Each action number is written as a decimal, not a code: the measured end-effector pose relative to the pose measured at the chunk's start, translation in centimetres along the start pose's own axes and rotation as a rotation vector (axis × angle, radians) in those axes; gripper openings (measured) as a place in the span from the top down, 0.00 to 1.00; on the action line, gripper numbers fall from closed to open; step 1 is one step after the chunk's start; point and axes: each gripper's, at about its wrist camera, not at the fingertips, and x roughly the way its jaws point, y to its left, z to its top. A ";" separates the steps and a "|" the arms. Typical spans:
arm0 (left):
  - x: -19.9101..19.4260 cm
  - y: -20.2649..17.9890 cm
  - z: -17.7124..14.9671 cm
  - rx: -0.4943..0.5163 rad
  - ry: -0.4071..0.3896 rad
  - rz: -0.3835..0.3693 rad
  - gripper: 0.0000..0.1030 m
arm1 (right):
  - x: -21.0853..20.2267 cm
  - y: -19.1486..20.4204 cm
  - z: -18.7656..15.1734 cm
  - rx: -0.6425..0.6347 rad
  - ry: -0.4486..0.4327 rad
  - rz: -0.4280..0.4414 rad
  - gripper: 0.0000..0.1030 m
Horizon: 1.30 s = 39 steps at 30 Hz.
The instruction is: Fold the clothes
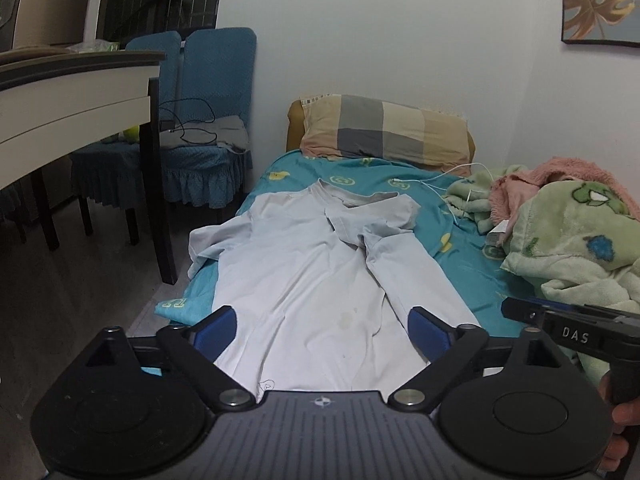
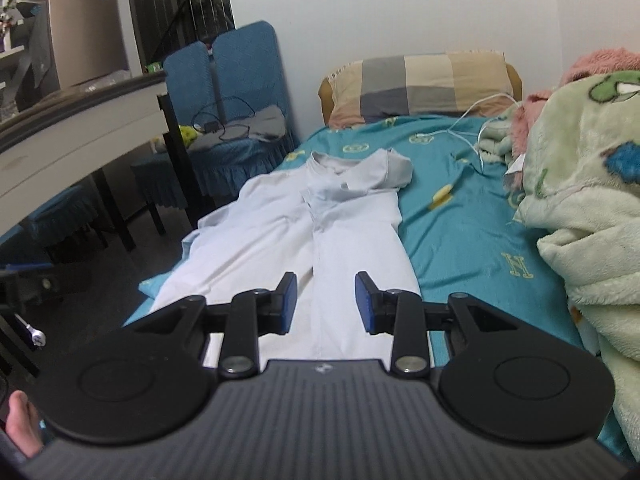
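Between the blue pads of the left gripper (image 1: 323,326), spread to their widest with nothing caught in them, the hem end of a pale long-sleeved shirt (image 1: 304,264) runs away up a teal bedsheet (image 1: 472,276) toward a checked pillow (image 1: 384,130); the right gripper (image 2: 326,303) hangs over the same hem with its jaws part-way apart and likewise empty. Neither tool touches the cloth, as far as the pictures tell. The shirt lies face-down-flat with its long axis pointing straight ahead of both grippers, collar farthest off, its right sleeve already folded in along the body while its left sleeve (image 1: 208,244) spills off the mattress edge beside a dark table leg (image 1: 160,184). That loose sleeve sits on the left gripper's side, so the left hand looks the better placed for the next fold. Only the left view shows the sleeve's drop over the bed edge and the body of the other tool at the frame's right; only the right view shows the full bulk of the green fleece blanket (image 2: 580,200) crowding the bed's far side and a white charging cable (image 2: 460,128) on the sheet
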 end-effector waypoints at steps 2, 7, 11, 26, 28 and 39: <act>0.1 -0.5 -0.2 0.023 -0.004 0.000 0.03 | -0.2 0.0 0.1 0.001 -0.009 -0.003 0.66; 0.6 -1.1 -0.5 0.046 -0.001 0.004 0.00 | -0.1 0.0 0.0 0.008 -0.010 -0.003 0.65; 1.1 -0.7 -0.6 0.030 0.011 0.010 0.00 | -0.3 0.3 0.0 0.004 -0.021 0.004 0.57; 10.6 12.0 2.3 -0.646 0.230 -0.091 0.01 | 3.5 0.6 2.3 0.168 -0.040 0.023 0.17; 12.8 15.4 3.7 -0.799 0.214 -0.101 0.01 | 4.4 -0.1 1.6 0.162 -0.041 0.006 0.17; 31.1 25.8 2.8 -1.132 0.210 -0.068 0.09 | 11.5 -3.3 -0.1 0.230 0.071 -0.021 0.17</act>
